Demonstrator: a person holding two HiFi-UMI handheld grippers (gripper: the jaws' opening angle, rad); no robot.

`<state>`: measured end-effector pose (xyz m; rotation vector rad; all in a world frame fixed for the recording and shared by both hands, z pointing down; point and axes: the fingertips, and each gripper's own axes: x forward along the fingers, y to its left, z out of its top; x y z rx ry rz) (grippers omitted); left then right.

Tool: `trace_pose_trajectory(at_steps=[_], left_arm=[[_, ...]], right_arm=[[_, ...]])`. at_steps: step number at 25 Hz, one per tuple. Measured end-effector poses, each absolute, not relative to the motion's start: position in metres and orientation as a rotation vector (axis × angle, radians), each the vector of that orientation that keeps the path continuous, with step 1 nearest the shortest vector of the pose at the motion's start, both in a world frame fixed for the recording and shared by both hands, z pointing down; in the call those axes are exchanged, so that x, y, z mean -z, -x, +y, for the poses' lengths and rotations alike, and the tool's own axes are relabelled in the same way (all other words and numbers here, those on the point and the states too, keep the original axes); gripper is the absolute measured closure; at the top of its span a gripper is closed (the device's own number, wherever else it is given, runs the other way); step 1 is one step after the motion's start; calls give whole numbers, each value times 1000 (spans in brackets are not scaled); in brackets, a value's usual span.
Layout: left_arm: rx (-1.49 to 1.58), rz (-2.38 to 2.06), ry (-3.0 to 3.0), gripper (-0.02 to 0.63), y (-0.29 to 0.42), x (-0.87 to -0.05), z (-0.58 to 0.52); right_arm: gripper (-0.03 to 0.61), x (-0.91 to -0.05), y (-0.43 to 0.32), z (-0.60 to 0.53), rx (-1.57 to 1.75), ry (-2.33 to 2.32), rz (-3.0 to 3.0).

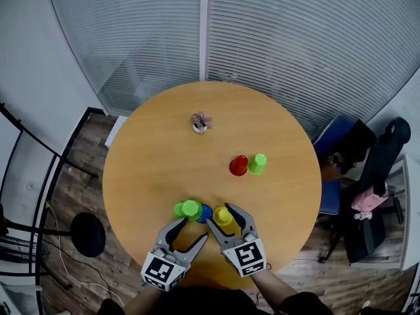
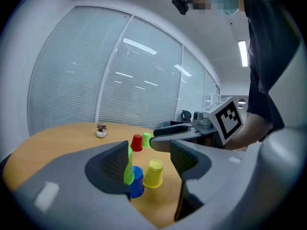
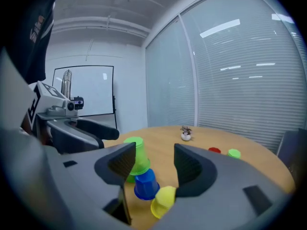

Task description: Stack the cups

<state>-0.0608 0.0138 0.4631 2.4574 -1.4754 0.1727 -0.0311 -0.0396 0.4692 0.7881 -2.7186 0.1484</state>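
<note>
A round wooden counter [image 1: 151,169] stands before a glass wall with closed blinds. A person at its near edge holds a gripper in each hand.

Four upturned cups are bunched at the near edge. Two near green cups [image 1: 191,208] sit close together on the left. A blue cup [image 1: 205,213] is just to their right, and a yellow cup [image 1: 224,216] is just beyond that.

The left gripper [image 2: 149,157] has its jaws spread wide and grips nothing. The near green cups sit right by its left jaw, with the blue cup just beside them.

The right gripper [image 3: 153,157] is also spread wide with nothing clamped. The yellow cup lies in its gap, close to one jaw. Whether cup and jaw touch cannot be told. The blue cup sits just ahead of the opening.

Well apart from this group, towards the right side of the counter, a red cup [image 1: 238,165] and a far green cup [image 1: 258,163] stand upturned side by side. A small potted plant [image 1: 199,122] sits near the counter's middle. Dark office chairs [image 1: 367,169] stand on the floor to the right.
</note>
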Motion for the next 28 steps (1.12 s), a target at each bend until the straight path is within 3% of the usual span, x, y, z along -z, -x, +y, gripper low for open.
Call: trace_pose_trajectory(at_steps=[12, 28], left_arm=[[-119, -1356, -2525, 354, -27, -458, -36], [-112, -1313, -2400, 354, -31, -494, -99]], right_arm=[[351, -482, -62, -95, -153, -979, -2614], [351, -545, -34, -204, -204, -969, -2561]])
